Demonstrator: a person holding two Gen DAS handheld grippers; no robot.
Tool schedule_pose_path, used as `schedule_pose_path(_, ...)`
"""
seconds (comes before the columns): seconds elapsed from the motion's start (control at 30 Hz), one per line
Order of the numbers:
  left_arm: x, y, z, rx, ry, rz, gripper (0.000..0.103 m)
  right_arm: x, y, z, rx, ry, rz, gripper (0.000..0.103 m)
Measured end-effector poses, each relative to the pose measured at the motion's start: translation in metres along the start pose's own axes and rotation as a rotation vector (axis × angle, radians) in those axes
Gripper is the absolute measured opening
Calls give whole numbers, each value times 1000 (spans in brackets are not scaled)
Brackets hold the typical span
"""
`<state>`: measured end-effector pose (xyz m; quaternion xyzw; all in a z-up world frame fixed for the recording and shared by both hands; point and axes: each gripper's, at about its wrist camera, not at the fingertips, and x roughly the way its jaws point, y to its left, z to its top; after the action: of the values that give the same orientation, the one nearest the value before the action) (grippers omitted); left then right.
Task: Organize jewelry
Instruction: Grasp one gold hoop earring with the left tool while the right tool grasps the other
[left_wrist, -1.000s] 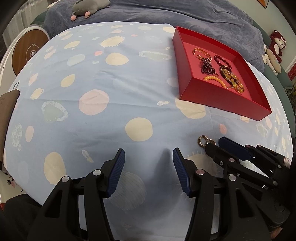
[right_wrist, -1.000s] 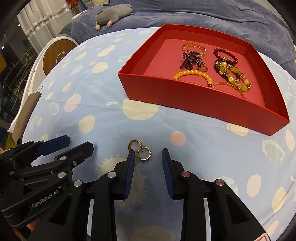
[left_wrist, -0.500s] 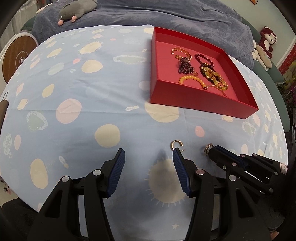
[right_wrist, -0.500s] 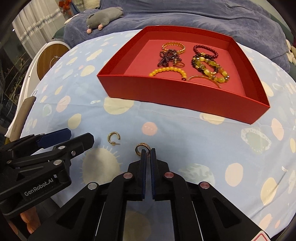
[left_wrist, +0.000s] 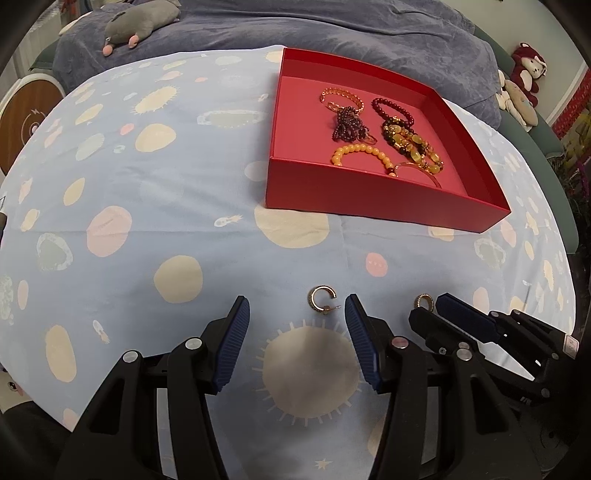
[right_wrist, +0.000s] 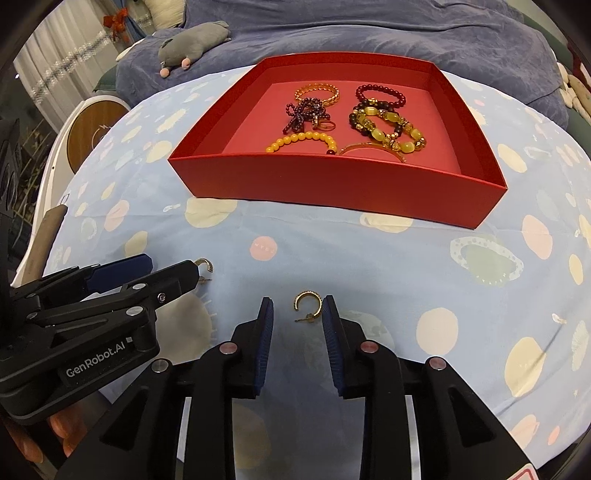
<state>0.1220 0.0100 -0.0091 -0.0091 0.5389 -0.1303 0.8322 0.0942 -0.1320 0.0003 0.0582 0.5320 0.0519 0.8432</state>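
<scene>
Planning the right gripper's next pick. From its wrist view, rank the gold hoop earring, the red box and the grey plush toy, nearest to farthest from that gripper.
1. Gold hoop earring: on the cloth, just ahead of the open right gripper.
2. Red box: mid-table, straight ahead.
3. Grey plush toy: on the blue blanket, far back left.

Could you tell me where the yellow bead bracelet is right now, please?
The yellow bead bracelet lies inside the red tray, close to its near wall, between the purple bead strand and a thin gold bangle.

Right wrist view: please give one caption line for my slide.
Open right tool frames a gold hoop earring on spotted cloth before the red tray.
</scene>
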Motion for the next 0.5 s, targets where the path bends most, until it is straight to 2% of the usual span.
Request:
schedule_pose_path(0.03,1,1,0,-2,2,0,51,2,0,0,-4,2,-5,27)
schedule_pose_path(0.13,3,1,0,-1,7,-1,51,5,-2,-1,-11,2,-30,16)
schedule_pose_path(0.4,12,-7,0,20,5,2,50,0,-11,0,18,4,-31,16)
schedule_pose_path(0.5,14,-10,2,37,-2,12,46,0,-13,1,21,3,-30,16)
